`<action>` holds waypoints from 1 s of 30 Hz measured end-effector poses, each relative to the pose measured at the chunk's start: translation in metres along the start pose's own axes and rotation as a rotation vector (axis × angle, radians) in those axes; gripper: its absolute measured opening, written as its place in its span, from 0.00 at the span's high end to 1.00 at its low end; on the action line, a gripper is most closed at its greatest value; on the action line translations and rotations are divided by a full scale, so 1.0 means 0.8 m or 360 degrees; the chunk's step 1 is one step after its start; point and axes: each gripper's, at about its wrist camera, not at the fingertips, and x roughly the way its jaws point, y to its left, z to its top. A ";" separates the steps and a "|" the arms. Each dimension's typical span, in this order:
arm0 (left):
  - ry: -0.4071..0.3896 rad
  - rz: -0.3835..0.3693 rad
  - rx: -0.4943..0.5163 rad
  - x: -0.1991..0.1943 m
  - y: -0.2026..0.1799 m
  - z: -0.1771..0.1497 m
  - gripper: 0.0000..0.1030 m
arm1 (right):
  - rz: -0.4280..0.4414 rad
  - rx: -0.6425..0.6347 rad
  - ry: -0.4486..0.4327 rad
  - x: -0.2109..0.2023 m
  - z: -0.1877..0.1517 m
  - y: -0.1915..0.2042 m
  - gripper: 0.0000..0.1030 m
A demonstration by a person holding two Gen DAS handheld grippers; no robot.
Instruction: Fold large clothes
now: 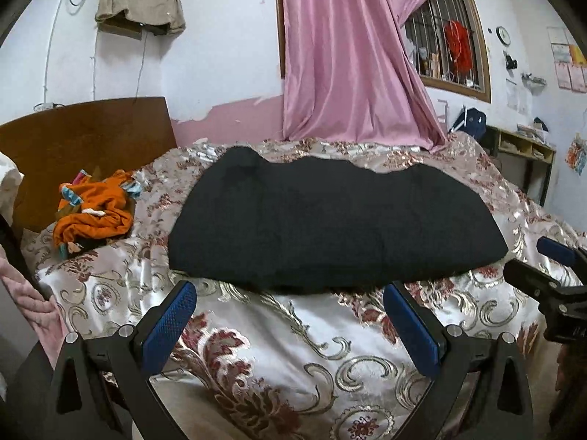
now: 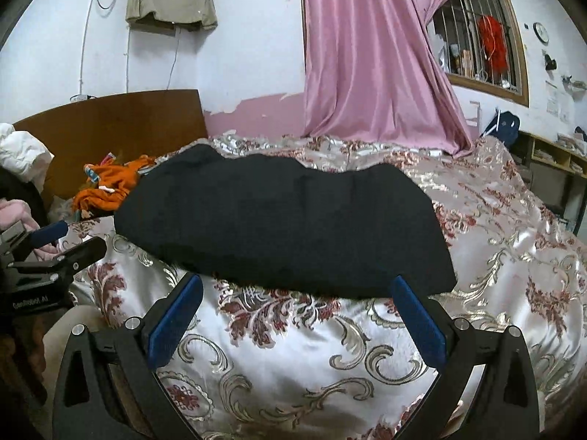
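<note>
The black garment (image 1: 330,220) lies flat across the middle of the frame in both wrist views, spread on the bed's floral bedspread (image 1: 275,330). Its long axis runs left to right, crosswise to both pairs of fingers, and its near hem sits just beyond the fingertips in each view.

In the left wrist view the left gripper (image 1: 290,304) fills the bottom of the frame with its blue-padded fingers (image 1: 168,322) spread wide and nothing between them; the hem lies straight ahead, its left end a little left of the left finger. In the right wrist view the right gripper (image 2: 297,300) is likewise spread and empty, the garment's right corner just past its right finger. Each gripper looks about equally near its own end of the hem, so the next move is probably a forward reach by both.

An orange garment (image 1: 95,212) is bunched at middle left by the wooden headboard (image 1: 84,135); a pink curtain (image 1: 341,55) hangs at upper centre.
</note>
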 end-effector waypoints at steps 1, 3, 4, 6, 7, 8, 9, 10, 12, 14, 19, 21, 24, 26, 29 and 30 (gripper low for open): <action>0.0006 -0.0012 -0.0001 0.001 -0.002 -0.001 0.00 | -0.0001 0.0003 0.0006 0.001 -0.001 -0.001 0.02; 0.0006 -0.0014 0.0006 0.002 -0.004 -0.003 0.00 | -0.0009 0.0004 0.0014 0.003 -0.002 -0.001 0.02; 0.0006 -0.0013 0.0011 0.003 -0.005 -0.004 0.00 | -0.0011 0.0004 0.0015 0.004 -0.003 -0.002 0.02; 0.0009 -0.0013 0.0018 0.004 -0.007 -0.005 0.00 | -0.0013 0.0004 0.0019 0.004 -0.004 -0.001 0.02; 0.0016 -0.0012 0.0019 0.005 -0.007 -0.007 0.00 | -0.0015 0.0004 0.0020 0.004 -0.004 -0.001 0.02; 0.0026 -0.0009 0.0016 0.006 -0.007 -0.008 0.00 | -0.0016 0.0004 0.0020 0.005 -0.004 -0.001 0.02; 0.0032 -0.0006 0.0013 0.008 -0.006 -0.008 0.00 | -0.0018 0.0006 0.0024 0.005 -0.005 -0.001 0.02; 0.0038 -0.0002 0.0004 0.008 -0.004 -0.009 0.00 | -0.0021 0.0008 0.0028 0.006 -0.005 -0.001 0.02; 0.0044 -0.0004 -0.0010 0.010 -0.001 -0.009 0.00 | -0.0023 0.0018 0.0037 0.008 -0.006 -0.001 0.02; 0.0043 -0.0006 -0.0022 0.009 0.001 -0.009 0.00 | -0.0020 0.0023 0.0043 0.009 -0.006 -0.001 0.02; 0.0037 -0.0001 0.0008 0.009 -0.001 -0.009 0.00 | -0.0012 0.0036 0.0047 0.010 -0.005 0.000 0.02; 0.0032 -0.0001 0.0018 0.008 -0.003 -0.009 0.00 | -0.0012 0.0035 0.0049 0.010 -0.006 0.000 0.02; 0.0030 0.0000 0.0016 0.007 -0.004 -0.009 0.00 | -0.0012 0.0032 0.0051 0.010 -0.006 0.001 0.02; 0.0033 0.0002 0.0014 0.007 -0.004 -0.009 0.00 | -0.0011 0.0028 0.0055 0.010 -0.006 0.003 0.02; 0.0033 0.0002 0.0014 0.006 -0.004 -0.009 0.00 | -0.0010 0.0026 0.0061 0.011 -0.007 0.004 0.02; 0.0032 0.0002 0.0015 0.007 -0.004 -0.009 0.00 | -0.0009 0.0026 0.0061 0.011 -0.006 0.004 0.02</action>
